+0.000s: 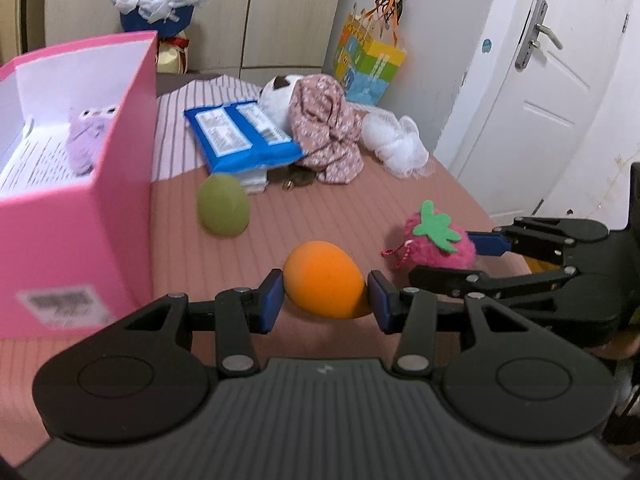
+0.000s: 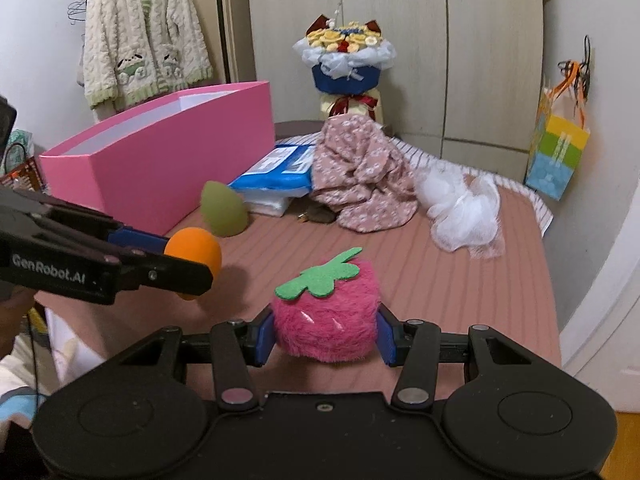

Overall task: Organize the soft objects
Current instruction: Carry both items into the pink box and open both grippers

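- Orange and squishy, the egg-shaped sponge (image 1: 326, 278) sits low in the middle of the left view, with the left claw (image 1: 326, 304) closed on its two sides.
- Pink and fluffy, the strawberry toy (image 2: 326, 316) sits low in the middle of the right view, pinched by the right claw (image 2: 325, 334).
- Both look light and soft, so a gentle squeeze across the fat middle should do.
- At upper left, the pink box (image 1: 132, 152) already has a purple plush toy (image 1: 86, 140) in it.
- Near the box, a green sponge (image 1: 222, 205) lies on the bed (image 1: 340, 200).
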Tool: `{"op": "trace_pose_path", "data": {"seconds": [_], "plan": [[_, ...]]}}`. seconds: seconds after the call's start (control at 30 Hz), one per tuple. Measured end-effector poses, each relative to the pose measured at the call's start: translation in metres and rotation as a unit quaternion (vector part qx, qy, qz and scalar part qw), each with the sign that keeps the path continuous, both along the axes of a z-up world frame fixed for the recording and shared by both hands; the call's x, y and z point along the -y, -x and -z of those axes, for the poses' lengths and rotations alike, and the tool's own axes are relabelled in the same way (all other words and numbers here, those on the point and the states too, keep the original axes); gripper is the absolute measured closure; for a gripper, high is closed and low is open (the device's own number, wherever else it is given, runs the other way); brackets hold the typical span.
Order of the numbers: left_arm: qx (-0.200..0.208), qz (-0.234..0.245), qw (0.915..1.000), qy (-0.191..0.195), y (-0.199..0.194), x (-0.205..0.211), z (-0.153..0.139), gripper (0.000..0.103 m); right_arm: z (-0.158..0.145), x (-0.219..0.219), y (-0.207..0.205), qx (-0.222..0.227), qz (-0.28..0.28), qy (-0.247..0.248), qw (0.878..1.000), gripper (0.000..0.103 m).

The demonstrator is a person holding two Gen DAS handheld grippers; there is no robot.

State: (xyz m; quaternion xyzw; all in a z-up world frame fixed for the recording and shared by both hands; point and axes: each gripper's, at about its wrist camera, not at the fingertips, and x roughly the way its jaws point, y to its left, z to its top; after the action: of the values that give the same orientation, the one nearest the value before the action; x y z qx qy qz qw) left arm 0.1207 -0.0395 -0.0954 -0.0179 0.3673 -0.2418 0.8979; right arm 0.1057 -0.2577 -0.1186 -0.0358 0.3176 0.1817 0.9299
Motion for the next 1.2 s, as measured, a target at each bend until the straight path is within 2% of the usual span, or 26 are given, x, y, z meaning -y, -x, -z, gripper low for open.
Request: {"op": "trace_pose_path", "data": {"seconds": [0.1, 0.4, 0.53, 0.73, 0.8, 1.03, 1.13, 1.2], "plan": [[-0.038, 0.003, 0.9992, 0.013, 0.005, -0.012, 0.0, 0.058, -0.005, -0.005, 0.008, -0.011, -0.01, -0.006, 1.0, 0.049], [-0.055, -0.002, 0.9984, 0.011, 0.036, -0.046, -0.006, 0.058, -0.017, -0.034, 0.028, -0.07, -0.071, -0.024, 0.995, 0.049], [-0.037, -0.026, 0.999, -0.002, 0.052, -0.067, -0.017, 0.058, -0.027, -0.049, 0.032, -0.082, -0.101, -0.039, 0.991, 0.049], [-0.047, -0.033, 0.9983, 0.005, 0.063, -0.101, -0.034, 0.058, -0.049, -0.07, 0.036, -0.09, -0.147, -0.067, 0.983, 0.049], [-0.042, -0.03, 0.9986, 0.01, 0.068, -0.11, -0.045, 0.058, -0.057, -0.077, 0.035, -0.092, -0.16, -0.073, 0.98, 0.049], [0.022, -0.016, 0.9995, 0.014, 0.078, -0.127, -0.096, 0.058, -0.09, -0.108, 0.024, -0.071, -0.2, -0.079, 0.974, 0.048], [0.03, -0.028, 0.999, 0.019, 0.068, -0.135, -0.113, 0.058, -0.105, -0.118, 0.012, -0.058, -0.203, -0.091, 0.973, 0.048], [0.026, -0.021, 0.9991, 0.026, 0.063, -0.139, -0.125, 0.058, -0.114, -0.124, 0.0, -0.062, -0.2, -0.103, 0.972, 0.048]]}}
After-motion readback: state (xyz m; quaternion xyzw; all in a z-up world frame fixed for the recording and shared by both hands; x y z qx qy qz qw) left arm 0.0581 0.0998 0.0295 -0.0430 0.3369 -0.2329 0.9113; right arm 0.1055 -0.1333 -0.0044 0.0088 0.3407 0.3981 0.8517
